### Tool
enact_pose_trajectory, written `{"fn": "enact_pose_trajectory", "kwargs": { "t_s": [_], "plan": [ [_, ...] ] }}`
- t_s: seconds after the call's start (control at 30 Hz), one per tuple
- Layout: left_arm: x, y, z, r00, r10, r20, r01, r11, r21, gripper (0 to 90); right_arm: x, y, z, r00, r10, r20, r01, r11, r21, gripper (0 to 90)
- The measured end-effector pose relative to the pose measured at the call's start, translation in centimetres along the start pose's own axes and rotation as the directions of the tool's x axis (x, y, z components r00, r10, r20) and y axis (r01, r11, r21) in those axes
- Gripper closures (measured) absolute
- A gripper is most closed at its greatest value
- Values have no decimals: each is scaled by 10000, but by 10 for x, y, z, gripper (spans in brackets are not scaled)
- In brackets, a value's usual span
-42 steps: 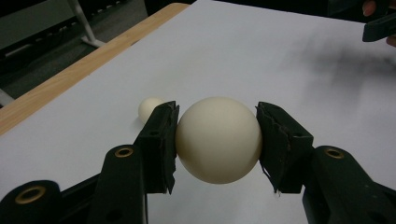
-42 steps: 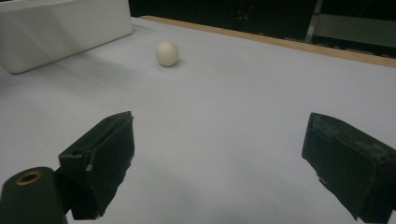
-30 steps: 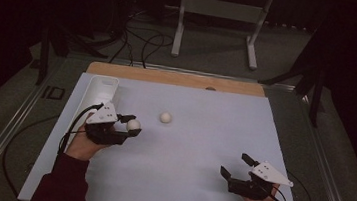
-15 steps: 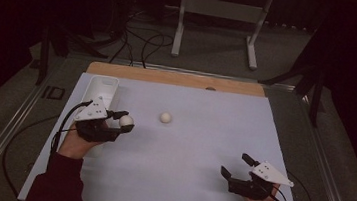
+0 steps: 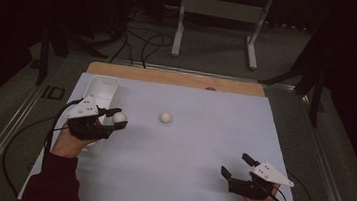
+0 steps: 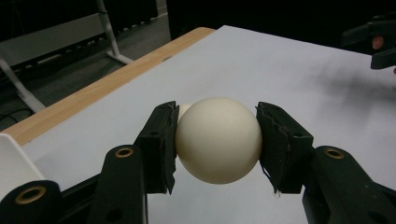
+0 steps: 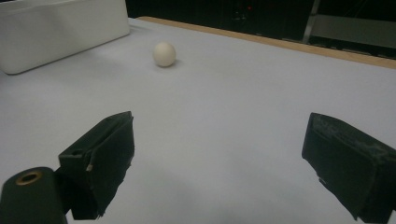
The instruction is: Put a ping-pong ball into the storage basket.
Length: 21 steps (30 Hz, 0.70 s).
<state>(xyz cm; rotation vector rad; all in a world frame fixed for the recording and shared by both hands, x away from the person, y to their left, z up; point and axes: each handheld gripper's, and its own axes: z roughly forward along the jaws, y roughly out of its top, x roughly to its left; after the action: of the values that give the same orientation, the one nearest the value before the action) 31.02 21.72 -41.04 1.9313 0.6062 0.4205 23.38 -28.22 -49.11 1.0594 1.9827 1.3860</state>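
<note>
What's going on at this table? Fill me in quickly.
A person works two handheld grippers over a white table. The left gripper is shut on a cream ball, held just beside the white bin at the table's left edge. A second ball lies loose near the middle of the table. The right gripper rests near the front right, jaws open and holding nothing.
</note>
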Motion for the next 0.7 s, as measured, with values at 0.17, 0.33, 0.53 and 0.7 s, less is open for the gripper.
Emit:
{"fn": "enact_pose_trajectory", "kwargs": {
  "t_s": [0.17, 0.33, 0.53, 0.7],
  "plan": [
    [3, -1, -5, 9999, -128, -56, 127, 9999, -85, 510, 0, 0, 0, 10000, -14, -2, 14, 10000, 1, 91],
    [6, -3, -9, 9998, -167, -92, 167, 9998, -92, 510, 0, 0, 0, 10000, -21, 0, 21, 10000, -2, 90],
    [9, -5, -13, 9994, -276, -203, 273, 9995, -166, 509, 0, 0, 0, 10000, -54, 13, 54, 10000, 28, 91],
    [11, -7, -16, 9989, -341, -320, 336, 9993, -162, 510, 0, 0, 0, 10000, -34, 16, 33, 10000, 20, 91]
  ]
}}
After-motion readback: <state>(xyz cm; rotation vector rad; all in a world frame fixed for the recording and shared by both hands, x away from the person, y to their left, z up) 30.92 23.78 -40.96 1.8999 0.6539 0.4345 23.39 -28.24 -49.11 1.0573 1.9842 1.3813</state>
